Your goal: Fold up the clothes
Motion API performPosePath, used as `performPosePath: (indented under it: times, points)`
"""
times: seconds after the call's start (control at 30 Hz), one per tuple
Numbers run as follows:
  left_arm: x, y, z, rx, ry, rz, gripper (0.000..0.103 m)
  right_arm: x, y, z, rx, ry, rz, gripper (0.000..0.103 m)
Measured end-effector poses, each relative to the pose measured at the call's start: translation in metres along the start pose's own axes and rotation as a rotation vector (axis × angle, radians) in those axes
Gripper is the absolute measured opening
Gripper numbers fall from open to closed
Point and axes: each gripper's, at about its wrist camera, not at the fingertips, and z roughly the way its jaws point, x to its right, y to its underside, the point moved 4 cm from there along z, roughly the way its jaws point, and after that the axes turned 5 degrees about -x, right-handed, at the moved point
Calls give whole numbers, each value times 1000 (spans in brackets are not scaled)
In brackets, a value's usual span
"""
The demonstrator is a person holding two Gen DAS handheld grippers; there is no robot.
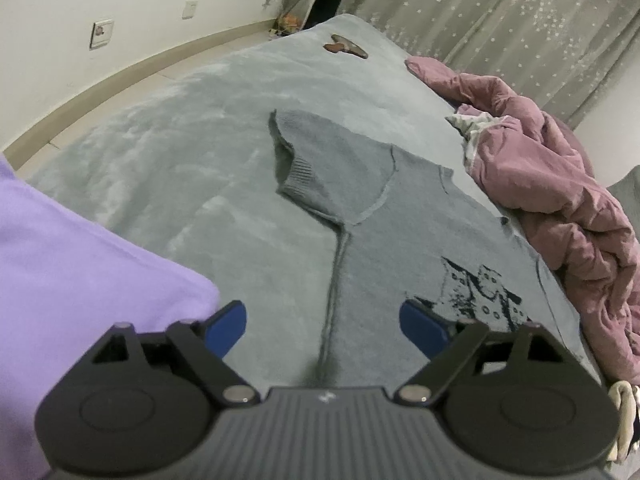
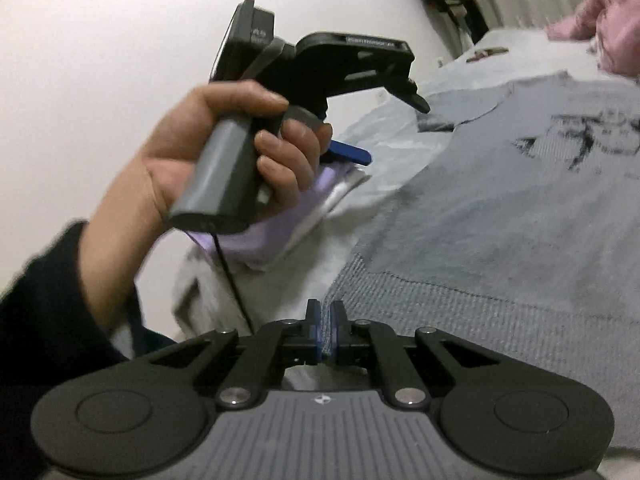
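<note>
Grey plush bedding covers the bed (image 1: 168,152), with a white wall behind it and a starred curtain (image 1: 500,12) beyond the far edge. On this bed lies the grey knitted sweater (image 1: 400,240), spread flat with its dark cat pattern facing up, one short sleeve reaching toward the wall and its ribbed hem toward the person. A crumpled pink quilt (image 1: 560,200) is heaped just beside the sweater's far side, and a lilac garment (image 1: 80,260) sits near its side seam, on the wall side.

The left tool (image 1: 322,322) hangs over the side seam with its blue pads spread wide and nothing between them. The right wrist view shows the left hand (image 2: 224,148) wrapped around that tool's handle. The right tool (image 2: 327,328) has its pads pressed together on the sweater's ribbed hem, close to the corner; a thin fold of knit shows between them.

The knit looks soft, light and limp, so it will likely drape and sag from any single held point rather than keep its shape. It should not slip readily, since the ribbing gives the pads something to bite. Sensible places to take hold are the hem corners, the side seam and the shoulder by the sleeve, where doubled edges resist stretching. Lifting with two well-separated holds would keep the panel taut enough to fold cleanly.
</note>
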Motion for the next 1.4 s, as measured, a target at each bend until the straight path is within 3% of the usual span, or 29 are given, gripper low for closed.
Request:
performPosePath:
  times: [0.13,0.4,0.47,1.0,1.13,1.4]
  points:
    - [-1,-3,3,2,-10,0,80,0,3,6,-13,-23,24,7]
    - [-2,-18,19,7,-26,-30,83,-4,11,13,-55,26,-51,7]
    - [-2,-23,25,2,-28,-40,84,-6,10,10,-50,31,-69,11]
    - [-15,-65,65,41,7,-96,86,-3,-5,-10,8,5,-49,12]
    - [-14,-68,70,36,1,-71,86,-7,-5,-18,19,-11,-60,13]
    - [-11,-78,80,25,-14,-40,87,-11,-1,-11,-2,45,-106,13]
